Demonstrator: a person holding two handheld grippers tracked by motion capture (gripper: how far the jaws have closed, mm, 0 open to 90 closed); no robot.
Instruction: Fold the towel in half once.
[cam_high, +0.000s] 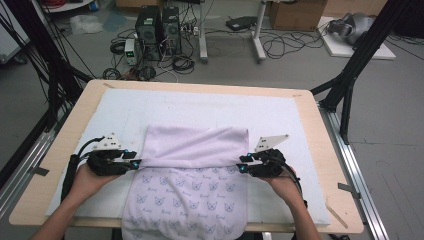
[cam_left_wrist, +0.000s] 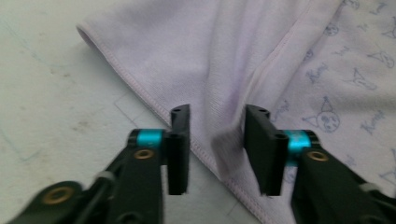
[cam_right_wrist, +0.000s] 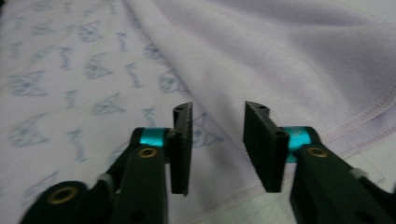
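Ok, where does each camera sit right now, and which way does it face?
High view: above the person's side, looking forward and down on the table; shows both forearms, the left hand-held gripper and right hand-held gripper at the lilac cloth.
Left gripper view: rides the left hand-held gripper, jaws apart over the cloth's hemmed edge.
Right gripper view: rides the right hand-held gripper, jaws apart above the printed side.
Shared: the same folded cloth.

A wooden table (cam_high: 65, 165) carries a white mat (cam_high: 120, 107), seemingly foam, under a lilac cloth (cam_high: 192, 170).
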